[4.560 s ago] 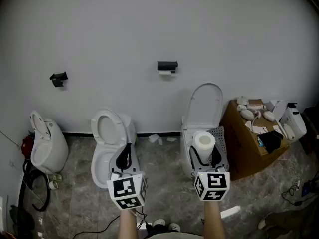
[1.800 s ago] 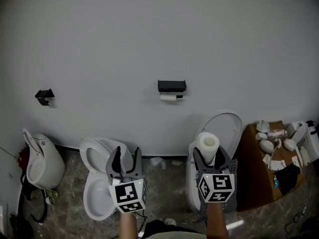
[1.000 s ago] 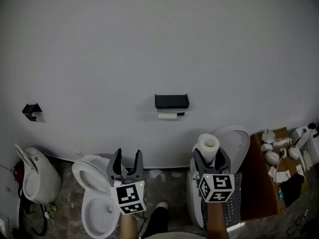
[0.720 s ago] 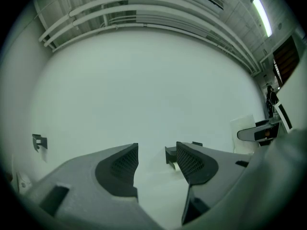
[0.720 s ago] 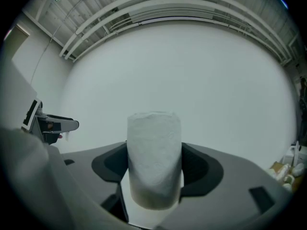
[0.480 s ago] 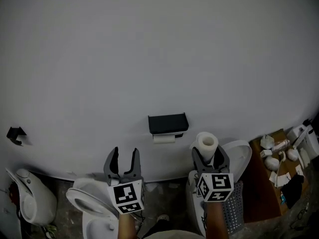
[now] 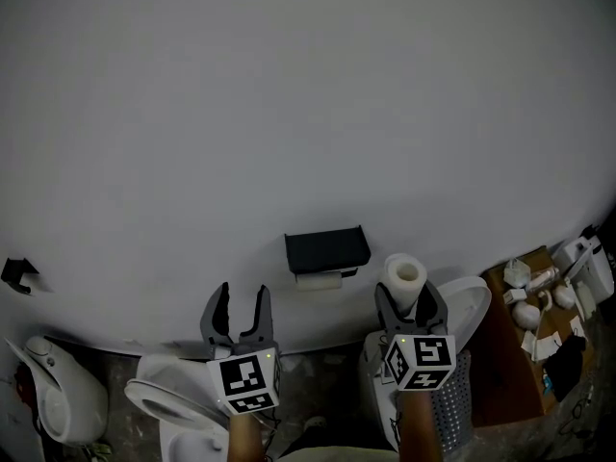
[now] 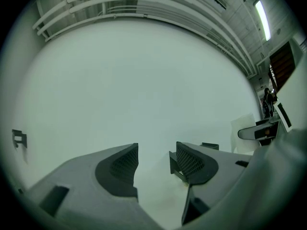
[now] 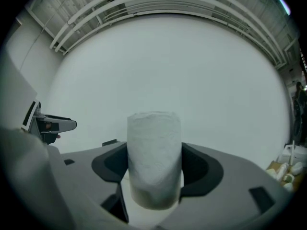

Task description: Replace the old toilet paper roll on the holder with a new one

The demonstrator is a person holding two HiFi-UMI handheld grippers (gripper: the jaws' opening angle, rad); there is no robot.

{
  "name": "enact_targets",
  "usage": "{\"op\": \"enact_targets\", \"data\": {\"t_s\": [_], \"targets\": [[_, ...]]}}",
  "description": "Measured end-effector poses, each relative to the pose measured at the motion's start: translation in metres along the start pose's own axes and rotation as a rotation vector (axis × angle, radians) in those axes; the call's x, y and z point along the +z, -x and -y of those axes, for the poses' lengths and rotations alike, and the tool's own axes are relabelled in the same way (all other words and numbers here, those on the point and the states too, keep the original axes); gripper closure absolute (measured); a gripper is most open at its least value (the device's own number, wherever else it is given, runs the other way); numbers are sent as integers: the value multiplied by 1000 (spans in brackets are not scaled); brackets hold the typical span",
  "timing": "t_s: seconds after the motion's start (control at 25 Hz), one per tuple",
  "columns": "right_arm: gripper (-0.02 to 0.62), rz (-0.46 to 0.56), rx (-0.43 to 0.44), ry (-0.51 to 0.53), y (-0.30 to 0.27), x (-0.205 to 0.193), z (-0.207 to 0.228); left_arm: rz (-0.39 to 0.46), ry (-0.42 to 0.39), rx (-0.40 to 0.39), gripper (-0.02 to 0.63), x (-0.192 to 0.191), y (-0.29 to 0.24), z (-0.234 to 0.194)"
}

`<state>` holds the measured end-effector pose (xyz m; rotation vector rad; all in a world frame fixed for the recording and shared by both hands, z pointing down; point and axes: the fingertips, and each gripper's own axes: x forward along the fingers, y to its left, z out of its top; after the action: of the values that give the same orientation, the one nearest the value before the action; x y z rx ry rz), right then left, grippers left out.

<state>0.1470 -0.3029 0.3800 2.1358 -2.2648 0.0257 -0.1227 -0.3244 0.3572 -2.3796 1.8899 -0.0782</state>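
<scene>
A black holder (image 7: 326, 250) is fixed to the white wall, with the thin old roll (image 7: 319, 280) hanging under it. My left gripper (image 7: 239, 301) is open and empty, below and left of the holder. In the left gripper view the holder (image 8: 173, 163) shows just beside the right jaw of that gripper (image 8: 157, 150). My right gripper (image 7: 409, 306) is shut on the full new roll (image 7: 405, 282), which stands upright right of the holder. In the right gripper view the new roll (image 9: 153, 157) fills the gap between the jaws of that gripper (image 9: 153, 163).
Low along the wall stand a toilet (image 7: 178, 397) under my left gripper, another with a raised lid (image 7: 467, 301) at the right, and a third (image 7: 53, 397) far left. A brown box (image 7: 520, 354) with white items is at the right. A small black bracket (image 7: 17, 272) hangs far left.
Both grippers have come closer to the wall. The holder now looks larger and sits nearer the gripper tips. The new roll stays in the right gripper; the left stays open.
</scene>
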Motion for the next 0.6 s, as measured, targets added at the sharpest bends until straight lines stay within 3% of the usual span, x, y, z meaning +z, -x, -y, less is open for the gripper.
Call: {"op": "enact_targets", "data": {"t_s": [0.6], "targets": [[291, -39, 40, 3, -26, -4, 15, -53, -50, 4, 374, -5, -22, 11]]}}
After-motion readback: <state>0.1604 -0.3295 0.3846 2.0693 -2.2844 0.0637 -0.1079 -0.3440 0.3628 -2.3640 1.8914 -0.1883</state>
